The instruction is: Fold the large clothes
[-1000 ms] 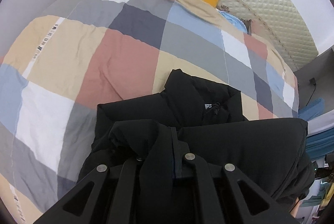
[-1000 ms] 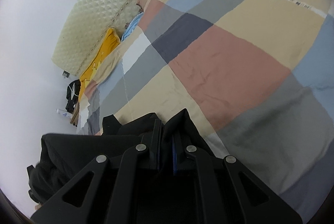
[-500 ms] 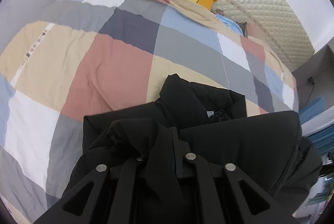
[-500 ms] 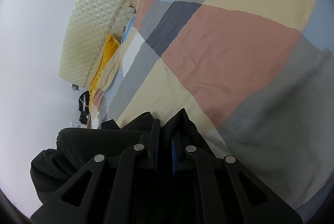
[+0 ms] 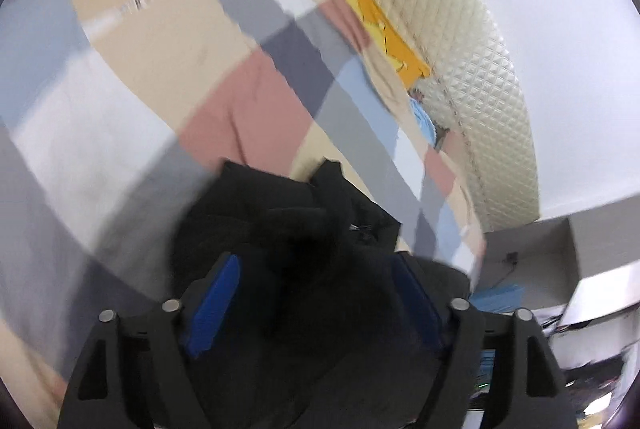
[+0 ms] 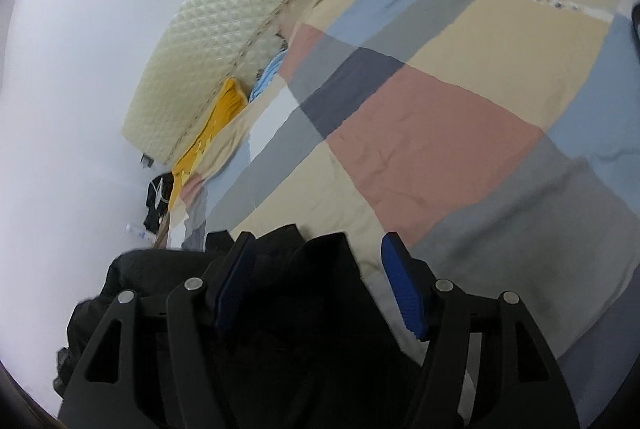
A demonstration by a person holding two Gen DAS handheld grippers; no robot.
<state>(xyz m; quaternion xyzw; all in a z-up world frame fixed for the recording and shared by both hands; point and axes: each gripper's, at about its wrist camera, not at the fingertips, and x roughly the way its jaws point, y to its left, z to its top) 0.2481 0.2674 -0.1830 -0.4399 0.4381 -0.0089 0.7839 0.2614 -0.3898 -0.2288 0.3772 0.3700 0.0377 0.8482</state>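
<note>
Puffy black jacket [image 5: 304,229] loose between both just-parted claws [image 5: 316,289] [image 6: 320,277], on checked quilt [image 6: 440,149].

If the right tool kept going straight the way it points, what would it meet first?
Most likely the black jacket lying between the right tool's open jaws; the checked quilt lies just beyond it.

Between your left tongs [image 5: 314,293] the black jacket [image 5: 280,229] fills the gap and heaps up just ahead, so there is no free way straight forward at bed level. Beyond it, the checked quilt [image 5: 152,77] lies broad and bare. Past that, the yellow pillow [image 5: 372,9] and quilted headboard [image 5: 472,77] close off the far end. Ahead of your right tongs [image 6: 318,281], jacket [image 6: 296,309] bulk sits between and to their left; to their right the quilt [image 6: 460,133] is open.
</note>
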